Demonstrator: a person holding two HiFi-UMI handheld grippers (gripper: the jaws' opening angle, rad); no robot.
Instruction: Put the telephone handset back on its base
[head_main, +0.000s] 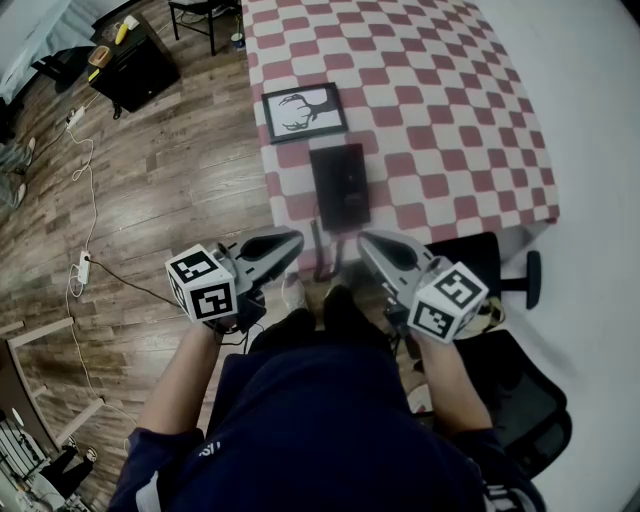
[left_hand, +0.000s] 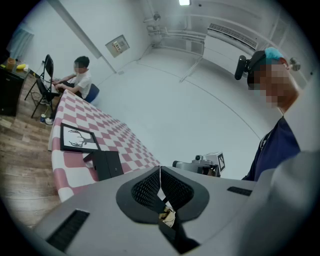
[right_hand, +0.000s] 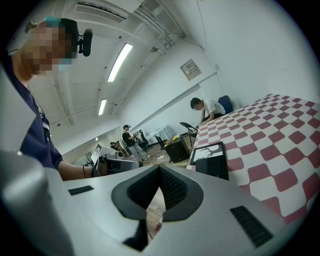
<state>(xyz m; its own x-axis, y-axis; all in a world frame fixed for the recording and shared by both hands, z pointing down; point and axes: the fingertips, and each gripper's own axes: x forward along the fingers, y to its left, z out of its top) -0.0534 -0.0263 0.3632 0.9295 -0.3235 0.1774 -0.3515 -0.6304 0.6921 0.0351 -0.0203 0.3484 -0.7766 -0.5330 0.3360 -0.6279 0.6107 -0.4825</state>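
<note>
A black telephone (head_main: 340, 185) lies near the front edge of a table with a red-and-white checked cloth (head_main: 450, 120). I cannot make out its handset apart from the base. It also shows as a dark slab in the left gripper view (left_hand: 106, 164) and the right gripper view (right_hand: 215, 166). My left gripper (head_main: 297, 240) and right gripper (head_main: 364, 240) hover side by side just short of the table's front edge, close to my body. Both are shut with nothing between their pads (left_hand: 160, 170) (right_hand: 159, 167).
A framed antler picture (head_main: 304, 111) lies just beyond the telephone. A dark U-shaped piece (head_main: 325, 255) hangs below the table's edge between the grippers. A black office chair (head_main: 500, 270) stands at the right. On the wooden floor are a black cabinet (head_main: 135, 70) and cables (head_main: 83, 265). A person (left_hand: 80, 75) sits at the table's far end.
</note>
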